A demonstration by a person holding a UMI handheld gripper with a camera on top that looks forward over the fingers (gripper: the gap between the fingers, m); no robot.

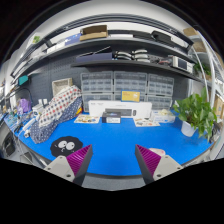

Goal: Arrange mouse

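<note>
Hand-held gripper (pixel 113 163) released, fingers apart over blue bench (pixel 120 135), nothing between. Round black mat (pixel 69 146) at 10 o'clock. Plant (pixel 192 112) at 2 o'clock. Mouse: cannot tell where.

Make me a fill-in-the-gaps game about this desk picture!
1. The table top is the colour ____.
2. The green plant stands in a ____ pot.
3. The gripper holds nothing; its fingers are ____.
4. The round black mat lies just ahead of the ____ finger.

Missing words: blue; white; open; left
</note>
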